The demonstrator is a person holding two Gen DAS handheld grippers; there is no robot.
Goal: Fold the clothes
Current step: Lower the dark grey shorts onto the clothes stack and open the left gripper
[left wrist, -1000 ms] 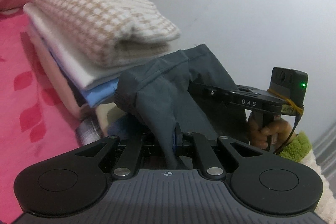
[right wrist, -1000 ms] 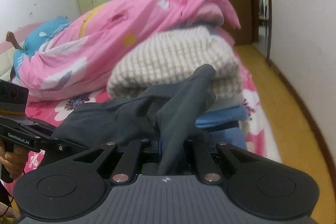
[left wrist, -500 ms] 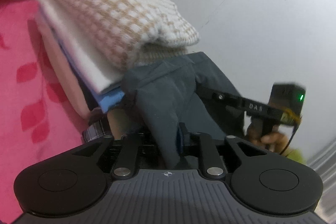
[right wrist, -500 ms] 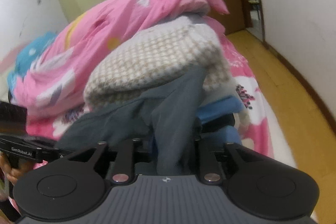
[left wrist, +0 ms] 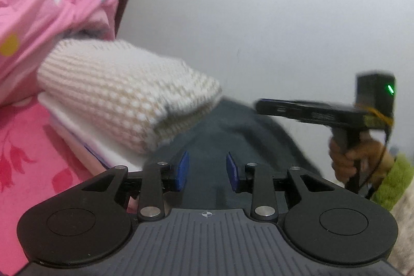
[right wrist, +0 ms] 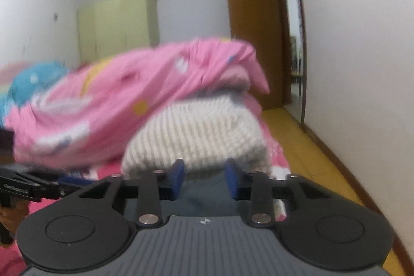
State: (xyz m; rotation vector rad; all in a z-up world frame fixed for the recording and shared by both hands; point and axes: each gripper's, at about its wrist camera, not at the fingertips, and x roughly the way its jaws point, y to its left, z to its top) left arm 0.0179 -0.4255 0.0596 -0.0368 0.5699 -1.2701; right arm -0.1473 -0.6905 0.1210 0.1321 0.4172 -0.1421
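Lying at 12 o'clock just ahead of both grippers, dark grey folded cloth garment (left wrist: pixel 233 131); left gripper (left wrist: pixel 206 171) & right gripper (right wrist: pixel 204 179) just opened, narrow gap, pads off it.

Pink bed (left wrist: pixel 31 167) under folded clothes (left wrist: pixel 124 100)

No lettering in either view is sharp enough to read

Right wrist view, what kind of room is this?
Most likely a bedroom: a pink quilt heaped on a bed, a pale yellow wardrobe against the far wall, and a wooden door standing open.
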